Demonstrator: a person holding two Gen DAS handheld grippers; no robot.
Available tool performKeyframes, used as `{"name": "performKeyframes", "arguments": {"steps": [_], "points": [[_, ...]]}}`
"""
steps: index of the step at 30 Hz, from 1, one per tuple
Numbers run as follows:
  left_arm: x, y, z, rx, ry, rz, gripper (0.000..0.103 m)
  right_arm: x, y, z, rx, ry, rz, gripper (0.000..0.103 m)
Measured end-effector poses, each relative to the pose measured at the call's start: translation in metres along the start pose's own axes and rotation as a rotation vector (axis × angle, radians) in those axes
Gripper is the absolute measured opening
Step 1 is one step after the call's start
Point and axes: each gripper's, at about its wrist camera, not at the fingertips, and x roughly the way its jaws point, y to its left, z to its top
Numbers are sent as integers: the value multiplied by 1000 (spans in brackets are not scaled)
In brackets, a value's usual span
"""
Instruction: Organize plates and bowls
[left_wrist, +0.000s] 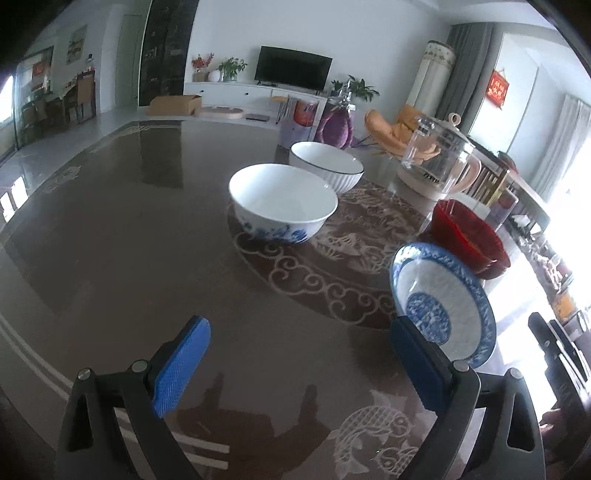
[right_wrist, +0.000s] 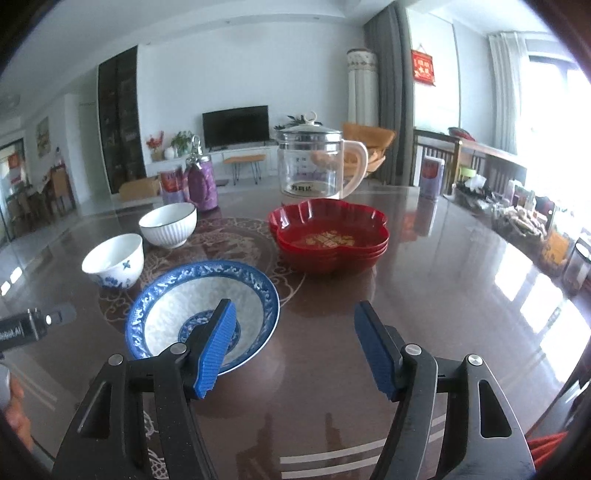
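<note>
With both jaws spread and empty, I see the left gripper (left_wrist: 299, 365) and right gripper (right_wrist: 295, 347) over the desk (right_wrist: 424, 295). Blue-rimmed plate (right_wrist: 166, 314) sits between them, red bowls (right_wrist: 328, 236) stacked behind, two white bowls (left_wrist: 282, 206) left.

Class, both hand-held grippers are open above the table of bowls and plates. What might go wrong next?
1. The blue-rimmed plate lies right under the right hand-held gripper; a careless descent may knock it.
2. The glossy table could let a nudged bowl slide.
3. The glass kettle stands behind the red dishes; overreaching may strike it.
</note>
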Motion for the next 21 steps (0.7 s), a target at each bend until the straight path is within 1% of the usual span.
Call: {"name": "performKeyframes", "arguments": {"steps": [4, 8, 14, 21], "points": [[2, 3, -3, 11, 15, 19, 97, 2, -7, 0, 28, 0, -12, 70], [5, 4, -3, -2, 25, 12, 97, 5, -10, 0, 41, 11, -20, 70], [7, 5, -5, 0, 29, 11, 97, 3, -5, 0, 15, -4, -34, 70], [9, 14, -8, -45, 52, 9, 97, 2, -1, 0, -12, -6, -37, 70]]}}
